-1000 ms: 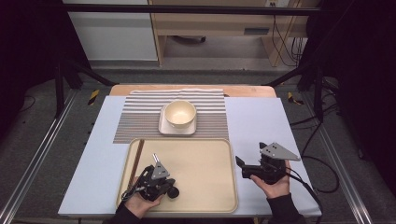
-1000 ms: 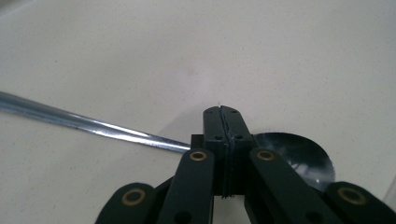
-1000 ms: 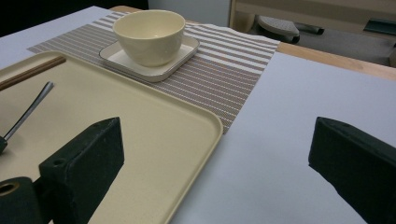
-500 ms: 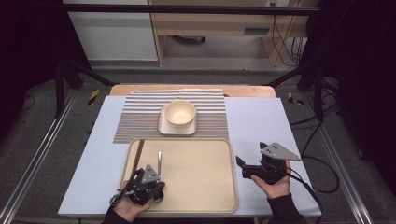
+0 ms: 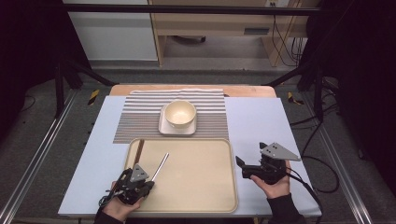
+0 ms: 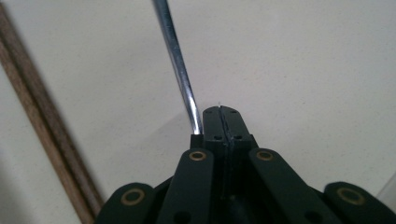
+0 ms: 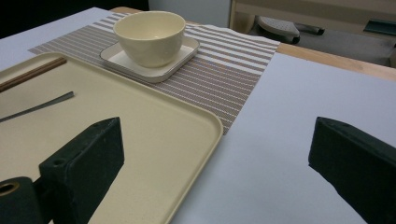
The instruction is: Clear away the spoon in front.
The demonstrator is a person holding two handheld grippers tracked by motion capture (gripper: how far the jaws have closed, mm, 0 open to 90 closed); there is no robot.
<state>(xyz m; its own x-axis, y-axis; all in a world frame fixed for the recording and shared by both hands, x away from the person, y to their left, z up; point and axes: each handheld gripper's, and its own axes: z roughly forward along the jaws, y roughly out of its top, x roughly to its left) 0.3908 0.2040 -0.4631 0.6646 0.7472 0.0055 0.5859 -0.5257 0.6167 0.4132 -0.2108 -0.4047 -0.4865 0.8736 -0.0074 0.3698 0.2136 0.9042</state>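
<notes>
Tray (image 5: 201,186): one metal rod (image 5: 159,166), one wooden stick (image 5: 138,151); left gripper (image 5: 150,179) pressed together; right gripper (image 5: 239,166) spread.

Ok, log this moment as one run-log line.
left gripper: shut, beside metal utensil | right gripper: open, empty | utensil on tray | bowl on plate

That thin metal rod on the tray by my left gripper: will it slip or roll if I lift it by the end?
The metal rod looks polished, so probably slippery. It looks straight and stiff; held by one end it may pivot. It lies beside the shut left gripper, seemingly not clamped. On the smooth tray it would likely slide.
</notes>
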